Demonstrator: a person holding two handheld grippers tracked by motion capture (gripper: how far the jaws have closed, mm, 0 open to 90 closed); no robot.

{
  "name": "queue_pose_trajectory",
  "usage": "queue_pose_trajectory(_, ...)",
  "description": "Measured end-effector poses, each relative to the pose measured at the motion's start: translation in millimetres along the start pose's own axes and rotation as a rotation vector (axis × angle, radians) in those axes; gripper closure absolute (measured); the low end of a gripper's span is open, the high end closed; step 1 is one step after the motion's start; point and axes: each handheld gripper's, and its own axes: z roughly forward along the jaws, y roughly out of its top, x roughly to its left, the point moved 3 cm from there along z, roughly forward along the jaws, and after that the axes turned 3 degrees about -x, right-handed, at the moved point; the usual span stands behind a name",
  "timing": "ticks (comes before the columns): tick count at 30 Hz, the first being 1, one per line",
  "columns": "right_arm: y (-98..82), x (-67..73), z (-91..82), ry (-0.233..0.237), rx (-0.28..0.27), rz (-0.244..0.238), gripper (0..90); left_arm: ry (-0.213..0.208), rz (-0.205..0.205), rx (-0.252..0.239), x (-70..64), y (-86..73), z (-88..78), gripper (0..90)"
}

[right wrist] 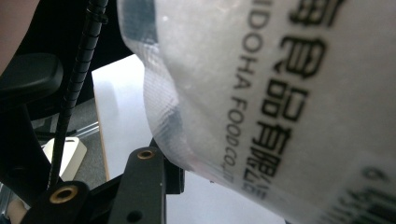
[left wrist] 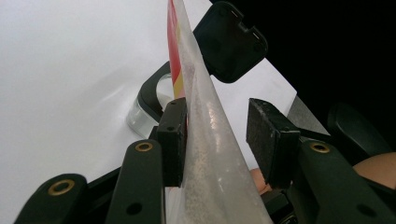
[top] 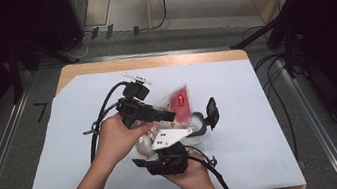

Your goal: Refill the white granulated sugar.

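Two grippers hold a crinkled translucent plastic bag (top: 174, 104) mid-tabletop: left gripper (left wrist: 219, 140) spread around its edge, right gripper (top: 167, 150) jaw state unclear, beside a round clear jar (top: 196, 126).

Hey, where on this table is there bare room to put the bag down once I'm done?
The white sheet lies bare right of the open-lidded container, to the table's right edge, and along the left from the left gripper to the near corner. It's crowded mid-table, where both grippers hold up the plastic bag beside the container.
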Motion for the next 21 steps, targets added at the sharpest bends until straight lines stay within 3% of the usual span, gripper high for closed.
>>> queue_pose_trajectory(21,1.2,4.5,3.1,0.019,0.007,-0.015,62.7,0.014,-0.015,0.002,0.3,-3.0,-4.3,59.1)
